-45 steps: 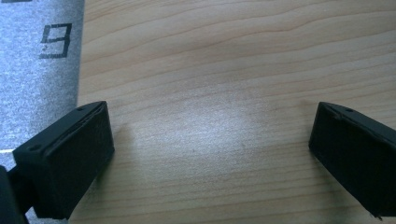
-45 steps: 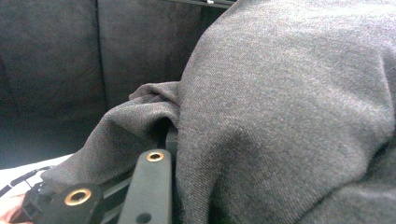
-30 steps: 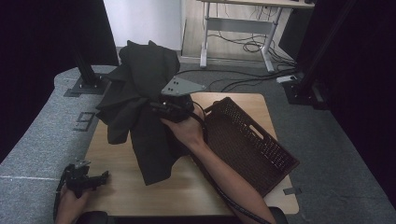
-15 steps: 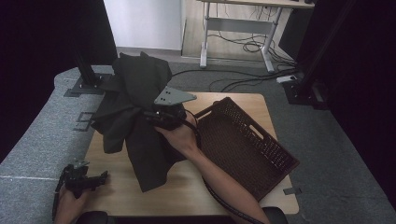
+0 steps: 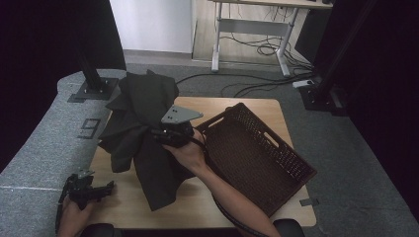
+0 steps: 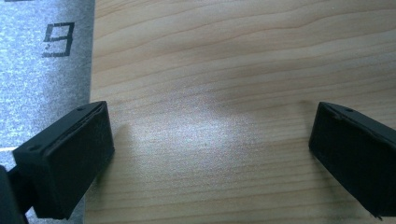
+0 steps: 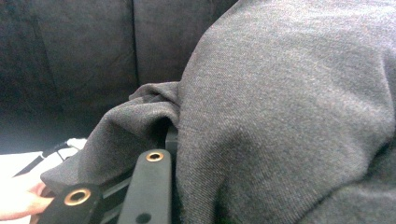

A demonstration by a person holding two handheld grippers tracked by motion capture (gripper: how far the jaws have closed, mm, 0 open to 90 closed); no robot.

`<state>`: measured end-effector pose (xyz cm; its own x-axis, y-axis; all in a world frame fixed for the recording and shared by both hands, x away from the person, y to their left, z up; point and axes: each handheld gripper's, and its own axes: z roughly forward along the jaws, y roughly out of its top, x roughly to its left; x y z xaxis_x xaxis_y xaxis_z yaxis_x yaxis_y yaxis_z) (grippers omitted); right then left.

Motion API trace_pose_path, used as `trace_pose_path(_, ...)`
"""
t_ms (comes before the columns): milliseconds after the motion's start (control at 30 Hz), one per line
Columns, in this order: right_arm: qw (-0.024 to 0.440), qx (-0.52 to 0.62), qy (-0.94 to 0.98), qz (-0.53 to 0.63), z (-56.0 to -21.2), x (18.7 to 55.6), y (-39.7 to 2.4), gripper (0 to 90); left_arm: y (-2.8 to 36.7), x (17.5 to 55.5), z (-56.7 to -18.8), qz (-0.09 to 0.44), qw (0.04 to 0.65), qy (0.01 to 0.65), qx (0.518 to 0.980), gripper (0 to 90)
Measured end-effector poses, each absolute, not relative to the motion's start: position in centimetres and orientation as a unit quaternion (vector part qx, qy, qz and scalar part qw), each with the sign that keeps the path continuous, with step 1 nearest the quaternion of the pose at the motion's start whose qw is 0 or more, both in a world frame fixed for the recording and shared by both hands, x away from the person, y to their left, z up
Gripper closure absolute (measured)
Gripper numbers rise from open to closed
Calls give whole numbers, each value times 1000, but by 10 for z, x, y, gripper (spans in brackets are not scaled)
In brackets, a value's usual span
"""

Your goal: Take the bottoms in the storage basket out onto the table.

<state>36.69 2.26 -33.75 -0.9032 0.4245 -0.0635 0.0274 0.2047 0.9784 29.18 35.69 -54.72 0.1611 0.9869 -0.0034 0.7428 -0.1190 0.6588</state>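
The cloth [image 5: 143, 133] hung from the right gripper [image 5: 165, 136], pinched between its jaws, its long axis running down to the table [image 5: 257, 111], the basket [image 5: 257, 153] just beside; the left gripper [image 5: 106, 188], jaws spread and empty, rested well apart; compared with earlier, the cloth was lower.

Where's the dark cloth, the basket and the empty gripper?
dark cloth [image 5: 143, 128], high view, its bunched middle.
basket [image 5: 289, 150], high view, its right rim.
left gripper [image 5: 101, 188], high view, between its open jaws.
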Motion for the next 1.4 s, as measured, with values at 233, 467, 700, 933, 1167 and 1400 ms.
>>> trace_pose_path(233,154,162,762,608,-359,371,22,661,357,292,-547,227,269,606,713,0)
trace_pose_path(467,144,178,768,598,-380,375,21,660,357,292,-547,226,269,606,713,0)
trace_pose_path(700,135,192,773,589,-401,379,20,659,357,292,-547,227,269,606,713,0)
trace_pose_path(933,128,201,780,579,-420,383,21,657,357,292,-547,227,269,606,713,0)
trace_pose_path(1167,119,205,784,575,-435,386,21,653,357,292,-547,228,269,607,712,0)
trace_pose_path(1400,116,209,794,559,-455,388,24,649,357,292,-547,228,269,607,712,0)
